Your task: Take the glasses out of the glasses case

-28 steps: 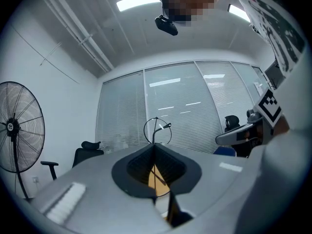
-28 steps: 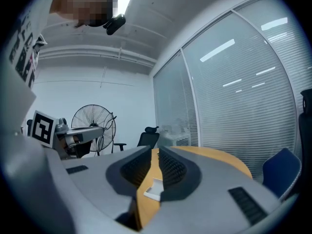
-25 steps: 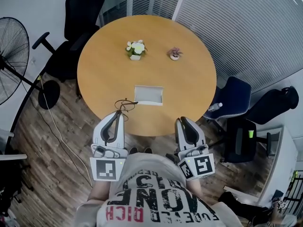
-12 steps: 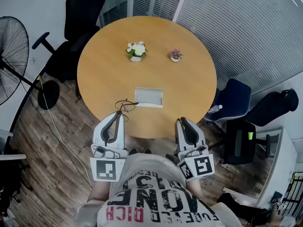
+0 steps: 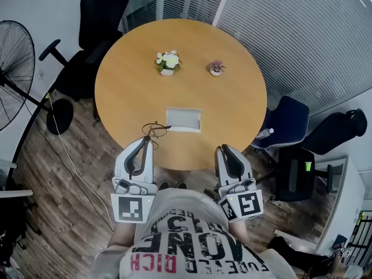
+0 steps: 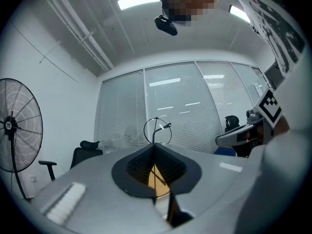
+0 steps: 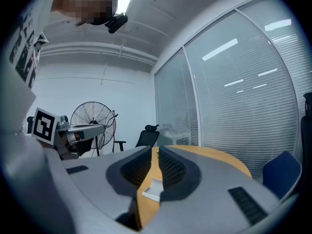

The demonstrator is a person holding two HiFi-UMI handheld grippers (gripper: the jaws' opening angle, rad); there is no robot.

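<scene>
Wire-rimmed glasses already out of white case, just left of it over near bench edge. Left gripper fingers clenched on frame. Right gripper fingers slightly parted, empty, right of case, farther away.

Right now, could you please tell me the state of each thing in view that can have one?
left hand-held gripper: shut on the glasses.
right hand-held gripper: jaws slightly apart, nothing between them.
glasses: out of the glasses case, held at the table's near edge.
glasses case: lying on the table, without the glasses.
</scene>
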